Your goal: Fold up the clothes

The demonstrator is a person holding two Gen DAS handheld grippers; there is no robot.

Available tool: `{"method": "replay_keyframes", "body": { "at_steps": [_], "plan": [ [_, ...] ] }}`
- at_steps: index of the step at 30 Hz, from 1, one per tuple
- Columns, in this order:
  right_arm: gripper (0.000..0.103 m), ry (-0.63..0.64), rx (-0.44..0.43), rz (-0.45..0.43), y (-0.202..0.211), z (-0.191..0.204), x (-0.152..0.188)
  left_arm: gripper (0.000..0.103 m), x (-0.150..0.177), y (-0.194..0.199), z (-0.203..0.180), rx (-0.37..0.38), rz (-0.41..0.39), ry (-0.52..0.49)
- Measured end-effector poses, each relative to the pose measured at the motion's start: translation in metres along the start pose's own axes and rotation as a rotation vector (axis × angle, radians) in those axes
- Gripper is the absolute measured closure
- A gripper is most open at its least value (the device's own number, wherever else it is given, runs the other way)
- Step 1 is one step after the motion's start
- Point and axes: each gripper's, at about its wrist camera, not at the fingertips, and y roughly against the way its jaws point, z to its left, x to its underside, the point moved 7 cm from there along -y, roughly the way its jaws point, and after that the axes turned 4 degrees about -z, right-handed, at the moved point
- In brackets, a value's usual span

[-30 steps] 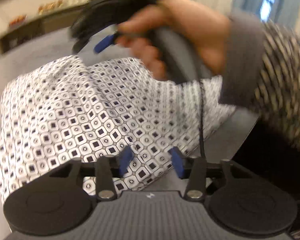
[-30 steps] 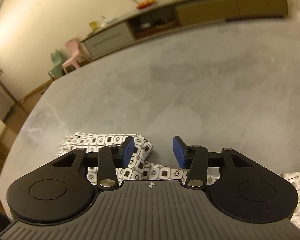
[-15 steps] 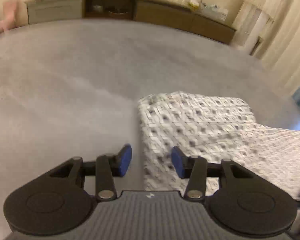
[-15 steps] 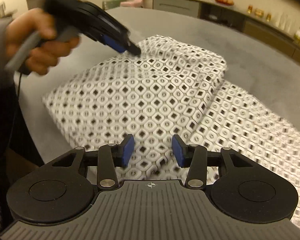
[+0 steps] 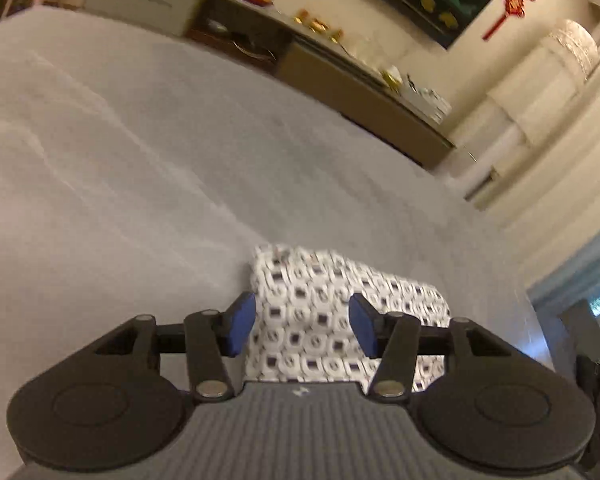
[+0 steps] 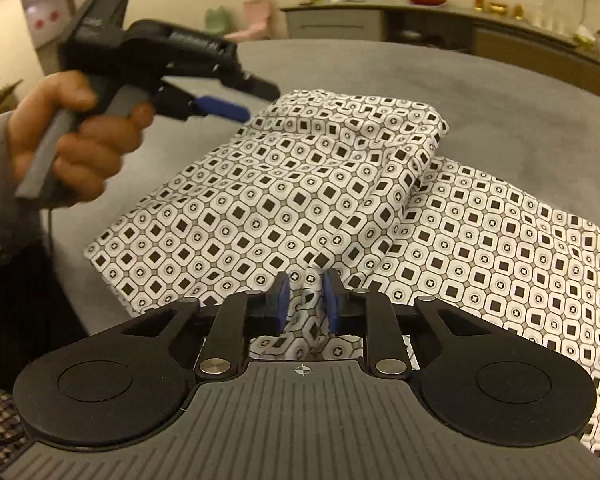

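On smooth grey table (image 6: 500, 96), rumpled geometric-print garment (image 6: 300, 184), pinched ridge between closing right claw (image 6: 304, 304).

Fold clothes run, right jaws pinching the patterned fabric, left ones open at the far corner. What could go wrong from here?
1. The right gripper is closing on a small bunched ridge of the patterned garment; it may catch only the top layer, so a pull could peel the fold apart.
2. The left gripper is opening over the far corner with no hold; lifting now could drag that side across the grey table.
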Motion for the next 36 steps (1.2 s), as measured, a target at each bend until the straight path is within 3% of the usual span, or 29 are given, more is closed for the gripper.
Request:
{"method": "replay_keyframes", "body": {
  "at_steps": [2,5,7,8,10,13,15,18,20,26,27,29,30,31,33,36],
  "plan": [
    [0.087,0.01,0.009,0.0,0.003,-0.004,0.001,0.052,0.002,0.008,-0.011,-0.013,-0.021,-0.067],
    [0.067,-0.022,0.003,0.003,0.013,-0.017,0.0,0.052,0.013,0.025,-0.046,-0.011,-0.055,-0.239],
    [0.057,-0.058,0.064,-0.04,0.028,-0.037,-0.003,0.052,0.026,0.033,-0.078,0.021,-0.063,-0.362],
    [0.053,-0.098,0.138,-0.067,0.04,-0.058,-0.004,0.052,0.033,0.035,-0.094,0.044,-0.061,-0.422],
    [0.034,-0.22,0.346,-0.114,0.073,-0.112,0.001,0.05,0.054,0.038,-0.128,0.121,-0.04,-0.518],
    [0.033,-0.418,0.641,-0.127,0.12,-0.193,0.032,0.047,0.092,0.037,-0.174,0.247,0.012,-0.592],
    [0.031,-0.541,0.733,-0.13,0.143,-0.227,0.057,0.047,0.12,0.034,-0.191,0.3,0.058,-0.626],
    [0.027,-0.571,0.866,-0.063,0.16,-0.253,0.093,0.047,0.151,0.022,-0.193,0.295,0.12,-0.686],
    [0.027,-0.603,0.879,-0.029,0.166,-0.261,0.109,0.047,0.162,0.014,-0.185,0.265,0.143,-0.693],
    [0.019,-0.618,0.82,-0.026,0.151,-0.261,0.106,0.046,0.165,-0.007,-0.182,0.321,0.221,-0.597],
    [0.02,-0.602,0.809,-0.026,0.148,-0.259,0.104,0.047,0.169,-0.008,-0.178,0.286,0.225,-0.601],
    [0.034,-0.559,0.792,-0.034,0.144,-0.251,0.099,0.049,0.173,-0.008,-0.173,0.247,0.221,-0.617],
    [0.05,-0.544,0.782,-0.04,0.143,-0.246,0.097,0.049,0.173,-0.006,-0.172,0.24,0.215,-0.629],
    [0.076,-0.538,0.77,-0.052,0.143,-0.242,0.098,0.049,0.173,-0.005,-0.171,0.233,0.217,-0.625],
    [0.098,-0.529,0.743,-0.079,0.145,-0.235,0.098,0.049,0.173,-0.004,-0.17,0.222,0.216,-0.631],
    [0.1,-0.312,0.81,-0.151,0.143,-0.201,0.087,0.049,0.174,-0.001,-0.17,0.209,0.211,-0.659]
  ]
}}
